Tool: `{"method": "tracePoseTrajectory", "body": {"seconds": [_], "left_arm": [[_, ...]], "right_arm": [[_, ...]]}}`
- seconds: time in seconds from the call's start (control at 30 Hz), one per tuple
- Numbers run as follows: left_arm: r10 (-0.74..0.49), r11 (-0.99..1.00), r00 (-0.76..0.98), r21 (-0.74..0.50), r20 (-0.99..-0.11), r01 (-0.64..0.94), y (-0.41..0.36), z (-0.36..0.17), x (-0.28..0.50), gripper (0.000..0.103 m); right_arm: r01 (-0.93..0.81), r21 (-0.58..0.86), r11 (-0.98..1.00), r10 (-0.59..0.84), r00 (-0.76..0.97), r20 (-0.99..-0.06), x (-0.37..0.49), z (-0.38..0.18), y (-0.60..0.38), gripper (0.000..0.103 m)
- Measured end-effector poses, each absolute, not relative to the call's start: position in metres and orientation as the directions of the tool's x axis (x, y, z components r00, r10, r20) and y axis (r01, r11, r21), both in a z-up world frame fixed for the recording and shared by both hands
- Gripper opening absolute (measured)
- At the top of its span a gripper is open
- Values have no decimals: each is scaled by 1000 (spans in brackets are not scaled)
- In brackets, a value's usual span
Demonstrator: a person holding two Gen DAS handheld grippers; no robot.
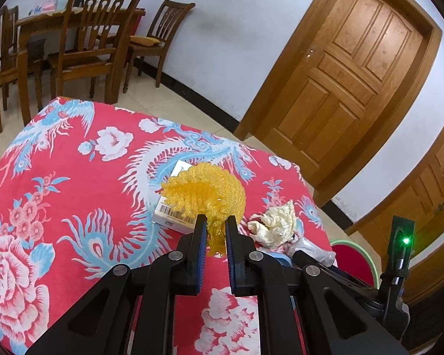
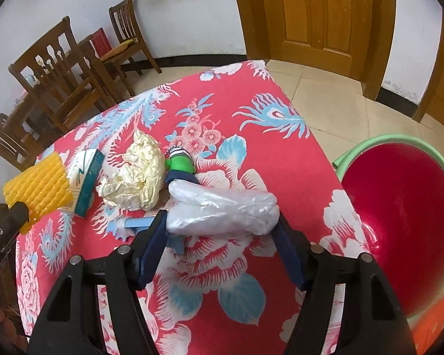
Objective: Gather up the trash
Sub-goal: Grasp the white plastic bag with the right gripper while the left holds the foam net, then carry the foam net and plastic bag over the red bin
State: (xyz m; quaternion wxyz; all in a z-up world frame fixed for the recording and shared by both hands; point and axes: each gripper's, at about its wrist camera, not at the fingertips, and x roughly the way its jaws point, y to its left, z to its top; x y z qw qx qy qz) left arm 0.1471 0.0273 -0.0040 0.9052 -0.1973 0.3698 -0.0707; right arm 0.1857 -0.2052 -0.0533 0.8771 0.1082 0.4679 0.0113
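My left gripper (image 1: pixel 216 222) is shut on a yellow foam net (image 1: pixel 205 196) and holds it above the red floral table; the net also shows in the right wrist view (image 2: pixel 38 188). My right gripper (image 2: pixel 220 217) has its jaws wide around a crumpled clear plastic bag (image 2: pixel 222 208) that lies on the table between them. A crumpled cream paper (image 2: pixel 136 174) lies beyond the bag, also seen in the left wrist view (image 1: pixel 273 226). A small white and teal box (image 2: pixel 86 182) lies by the net.
A green toy (image 2: pixel 180 162) and a blue object (image 2: pixel 139 223) lie by the bag. A red basin with a green rim (image 2: pixel 399 216) stands on the floor right of the table (image 2: pixel 251 112). Wooden chairs (image 1: pixel 86 38) and a door (image 1: pixel 349 68) stand behind.
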Motion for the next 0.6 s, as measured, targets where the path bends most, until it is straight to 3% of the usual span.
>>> {"method": "tracePoseTrajectory", "body": {"seconds": [0.6], "left_arm": [[-353, 908, 700, -406, -620, 99, -11, 24, 114, 12]], "right_arm": [[150, 323, 934, 152, 651, -744, 106, -10, -263, 71]]}}
